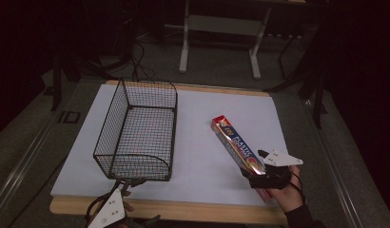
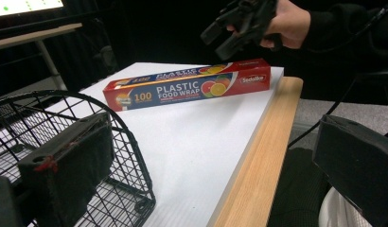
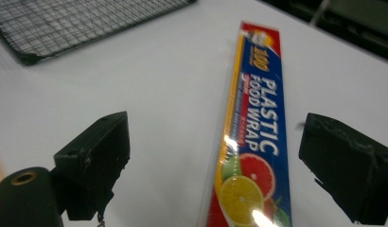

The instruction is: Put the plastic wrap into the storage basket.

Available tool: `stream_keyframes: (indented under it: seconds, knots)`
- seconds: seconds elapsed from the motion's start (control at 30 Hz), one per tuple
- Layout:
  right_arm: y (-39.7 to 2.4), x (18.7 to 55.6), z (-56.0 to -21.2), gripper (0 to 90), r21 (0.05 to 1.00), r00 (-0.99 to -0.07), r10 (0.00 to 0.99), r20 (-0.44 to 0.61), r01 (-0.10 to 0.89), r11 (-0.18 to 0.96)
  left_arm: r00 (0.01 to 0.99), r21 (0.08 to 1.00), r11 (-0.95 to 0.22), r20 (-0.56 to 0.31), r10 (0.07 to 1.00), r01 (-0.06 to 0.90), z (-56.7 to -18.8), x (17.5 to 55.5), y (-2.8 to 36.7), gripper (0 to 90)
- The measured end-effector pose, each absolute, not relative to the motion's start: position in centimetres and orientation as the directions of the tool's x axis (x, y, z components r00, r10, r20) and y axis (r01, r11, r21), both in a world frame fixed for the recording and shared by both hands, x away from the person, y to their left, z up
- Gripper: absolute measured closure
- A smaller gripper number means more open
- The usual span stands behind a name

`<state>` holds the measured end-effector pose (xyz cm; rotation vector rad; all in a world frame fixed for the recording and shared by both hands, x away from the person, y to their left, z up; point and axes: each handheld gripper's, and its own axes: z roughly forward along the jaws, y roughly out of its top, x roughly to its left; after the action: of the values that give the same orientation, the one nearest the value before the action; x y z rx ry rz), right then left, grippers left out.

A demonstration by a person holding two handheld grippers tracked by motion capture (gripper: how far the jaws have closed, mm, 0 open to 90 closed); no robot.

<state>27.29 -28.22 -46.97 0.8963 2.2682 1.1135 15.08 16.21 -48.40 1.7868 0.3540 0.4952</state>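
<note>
one wrap box — right gripper open-jawed

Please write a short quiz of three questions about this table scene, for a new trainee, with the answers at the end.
1. True or false: the plastic food wrap box lies inside the wire basket.
2. Which claw hovers over the near end of the box? A) the left claw B) the right claw
3. Fill in: the jaws of the right claw stand ____, one on each side of the box, with no pad pressing on it.

Key:
1. False. The box lies flat on the white board, apart from the basket, to its right.
2. B. The left claw is at the basket's near end.
3. Open.
</note>
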Motion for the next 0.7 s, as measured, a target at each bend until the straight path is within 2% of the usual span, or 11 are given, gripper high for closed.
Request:
stream_keyframes:
  seconds: [0.7]
  knots:
    - [-27.7, 33.1, -48.7, 10.1, 0.651, -0.609, 0.792, -0.04, 0.585, 0.483, 0.871, 0.962, -0.272, 0.148, 0.469, -0.017, -48.4, 15.0, 16.2, 0.2]
